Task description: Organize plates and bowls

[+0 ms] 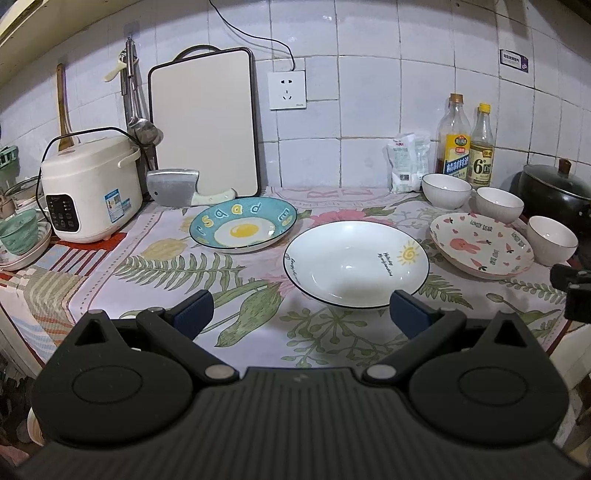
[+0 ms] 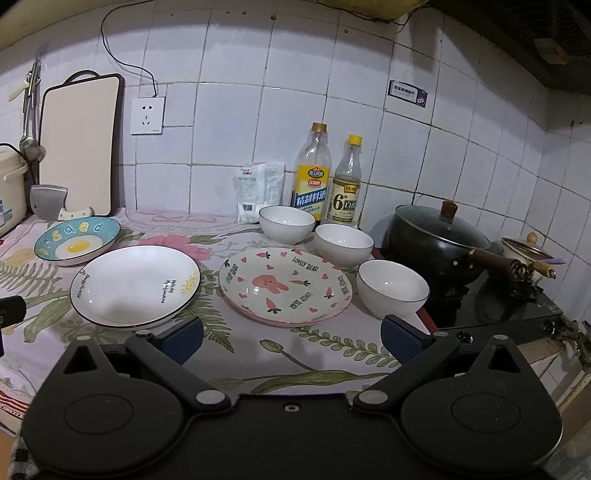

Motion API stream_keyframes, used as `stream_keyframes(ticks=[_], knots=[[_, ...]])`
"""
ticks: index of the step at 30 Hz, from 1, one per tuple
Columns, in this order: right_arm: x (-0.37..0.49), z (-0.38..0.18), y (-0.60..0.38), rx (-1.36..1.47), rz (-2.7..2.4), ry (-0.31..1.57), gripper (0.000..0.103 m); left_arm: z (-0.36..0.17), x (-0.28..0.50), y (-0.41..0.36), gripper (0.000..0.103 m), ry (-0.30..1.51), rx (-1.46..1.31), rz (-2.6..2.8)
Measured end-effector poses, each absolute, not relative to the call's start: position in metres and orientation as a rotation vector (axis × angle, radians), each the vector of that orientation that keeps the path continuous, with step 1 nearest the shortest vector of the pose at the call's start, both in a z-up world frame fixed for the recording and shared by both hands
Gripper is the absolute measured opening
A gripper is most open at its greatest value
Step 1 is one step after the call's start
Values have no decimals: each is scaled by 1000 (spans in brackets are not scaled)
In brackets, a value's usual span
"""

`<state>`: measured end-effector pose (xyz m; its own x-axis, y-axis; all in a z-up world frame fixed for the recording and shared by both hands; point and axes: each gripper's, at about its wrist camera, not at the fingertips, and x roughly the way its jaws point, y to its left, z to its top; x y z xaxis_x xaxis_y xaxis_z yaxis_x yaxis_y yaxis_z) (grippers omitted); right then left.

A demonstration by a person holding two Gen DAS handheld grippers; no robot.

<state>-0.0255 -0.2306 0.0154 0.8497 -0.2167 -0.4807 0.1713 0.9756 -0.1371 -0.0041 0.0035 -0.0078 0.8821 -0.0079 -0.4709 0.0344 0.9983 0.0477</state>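
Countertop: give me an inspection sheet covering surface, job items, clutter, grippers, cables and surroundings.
Surface: floral cloth covers the counter.
Job's things: blue egg plate, white sun plate and pink rabbit plate lie apart, unstacked; three white bowls stand separately on the right.
Clutter: cleaver, cutting board, two bottles, white packet, rice cooker.
Grippers: left hand-held gripper open, empty; right hand-held gripper open, empty.
Cables: black cord on the wall, ending at the socket.
Surroundings: tiled wall; lidded black pot on the stove at right.
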Motion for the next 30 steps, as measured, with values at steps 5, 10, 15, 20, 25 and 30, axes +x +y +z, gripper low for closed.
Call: stream_keyframes(ticks=[5, 10, 15, 20, 25, 30], knots=[[-27, 16, -230, -92, -206, 512, 103, -10, -6, 6, 103, 484, 57, -28], [-28, 14, -230, -91, -205, 513, 103, -10, -5, 7, 103, 478, 49, -17], [-28, 13, -230, -89, -200, 514, 103, -12, -2, 10, 103, 486, 42, -13], [-28, 13, -230, -86, -200, 510, 103, -12, -1, 11, 103, 490, 40, -8], [-29, 12, -229, -86, -203, 504, 103, -13, -1, 12, 103, 490, 39, -12], [-29, 11, -228, -88, -197, 502, 103, -16, -3, 10, 103, 491, 47, -17]])
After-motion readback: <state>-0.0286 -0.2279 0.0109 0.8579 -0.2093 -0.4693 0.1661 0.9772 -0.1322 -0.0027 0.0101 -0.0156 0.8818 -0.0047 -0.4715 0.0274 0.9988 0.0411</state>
